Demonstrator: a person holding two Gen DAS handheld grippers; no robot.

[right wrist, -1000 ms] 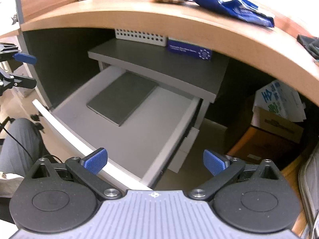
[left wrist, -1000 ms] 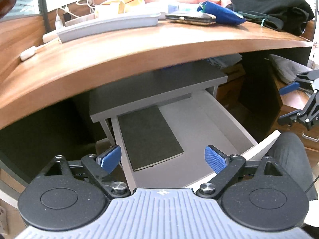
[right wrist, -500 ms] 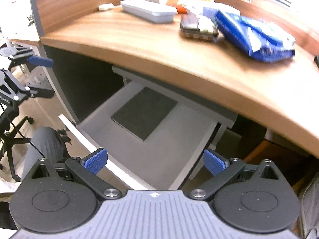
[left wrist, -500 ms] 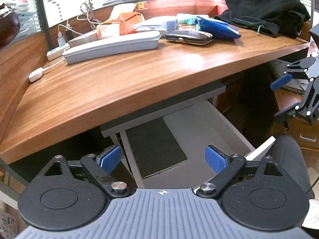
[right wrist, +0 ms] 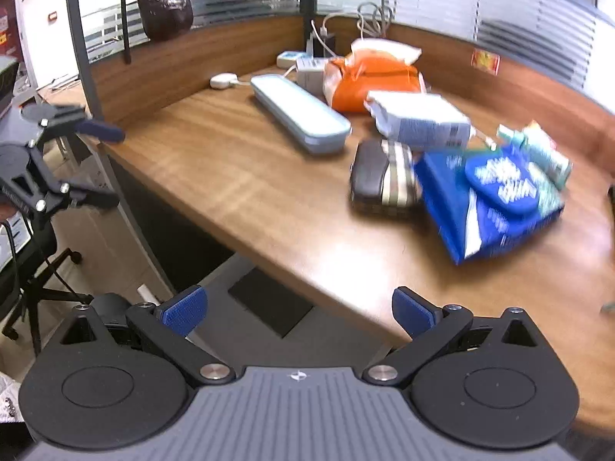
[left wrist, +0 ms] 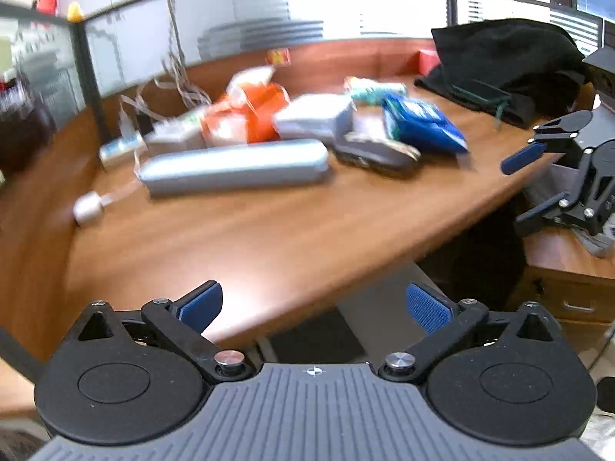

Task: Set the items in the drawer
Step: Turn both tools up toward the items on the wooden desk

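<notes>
Both grippers empty above the desk edge; drawer open below.

Left gripper (left wrist: pixel 313 305) and right gripper (right wrist: pixel 300 311): jaws spread wide, holding nothing. The grey drawer (right wrist: pixel 215 326) protrudes beneath the wooden desk (right wrist: pixel 238 176), containing a flat dark pad (right wrist: pixel 271 301). Blue packet (right wrist: pixel 496 199) lies on the desk, right of a striped case (right wrist: pixel 384 180).

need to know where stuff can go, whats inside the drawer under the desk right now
A flat dark pad lies on the grey floor of the drawer. The desk covers the back part and the right tongs hide the front, so the rest cannot be seen.
</notes>
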